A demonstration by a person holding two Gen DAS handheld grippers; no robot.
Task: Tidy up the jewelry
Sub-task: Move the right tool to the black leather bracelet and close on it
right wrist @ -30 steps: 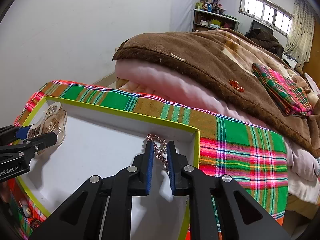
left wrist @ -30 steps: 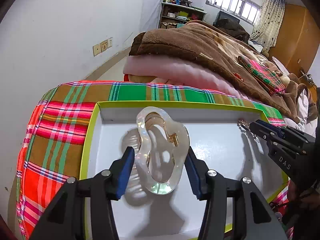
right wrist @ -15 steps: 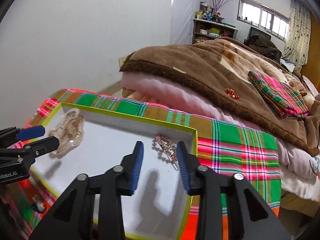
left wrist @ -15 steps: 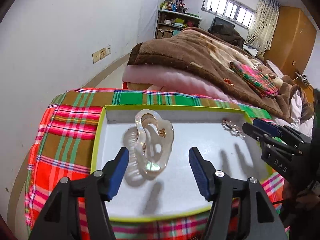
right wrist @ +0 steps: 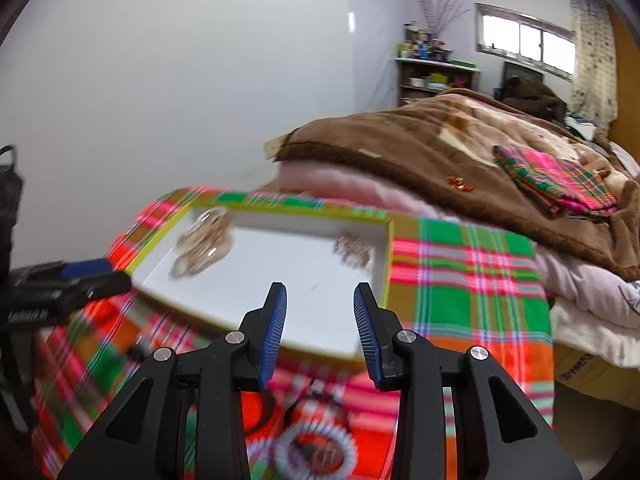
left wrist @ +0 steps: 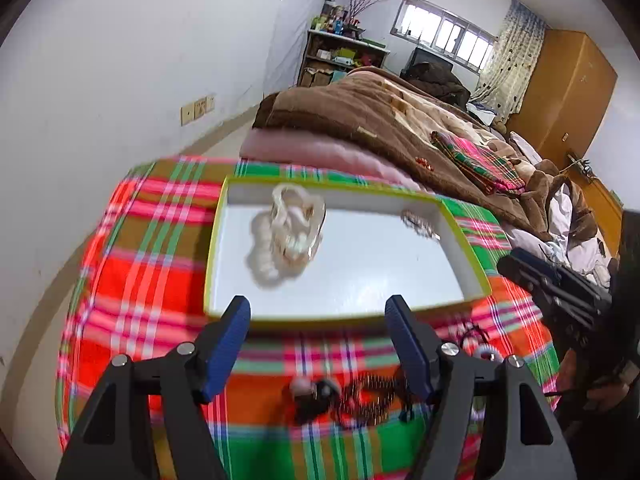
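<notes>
Tray (left wrist: 466,240) with the yellow-green rim sits on the plaid cloth (left wrist: 132,264), white inside, and both pieces lie in it. Clear hair claw (left wrist: 294,236) is at about 10 o'clock on the tray floor in the left wrist view, near the far wall, kinda blurry. Small sparkly clip (left wrist: 420,224) is way over at 2 o'clock, tucked in the far right corner, well apart from the claw.

Left gripper (left wrist: 318,344) hangs over the tray's near rim with its blue fingers (left wrist: 230,344) spread wide, nothing between them. Right gripper (right wrist: 320,332) is the same deal: fingers (right wrist: 276,332) apart, empty, over the near edge of the tray (right wrist: 384,264) in its own view. From there the claw (right wrist: 204,244) sits at 10 o'clock and the clip (right wrist: 354,250) at 1 o'clock.

More jewelry (left wrist: 360,398) is piled on the cloth at 6 o'clock, outside the tray, too smeared to make out. Brown blanket (left wrist: 372,120) over a pink quilt (left wrist: 320,152) is heaped on the bed behind.
</notes>
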